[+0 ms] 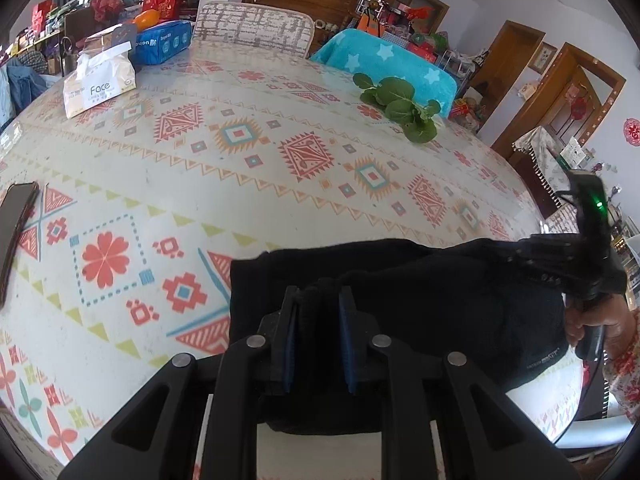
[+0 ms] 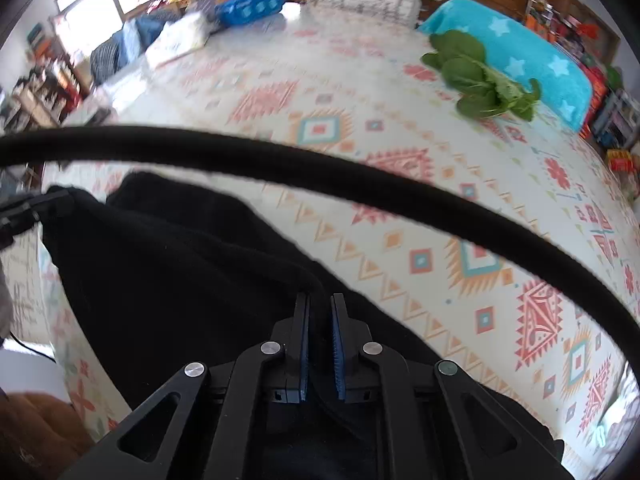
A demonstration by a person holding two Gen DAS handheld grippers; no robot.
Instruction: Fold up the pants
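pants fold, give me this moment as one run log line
step: grasp for fold | left gripper: shut on black pants | right gripper: shut on black pants | surface: patterned tablecloth | fold: not yet done

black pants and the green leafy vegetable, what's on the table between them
Nothing: only bare patterned tablecloth lies between the black fabric pants and the green leafy vegetable. The left wrist view shows it; in the right wrist view a black cable crosses the lens.

Patterned table (image 1: 280,152), black pants (image 1: 440,280), leafy greens (image 1: 400,106), phone (image 1: 16,232), tissue packs (image 1: 100,84)
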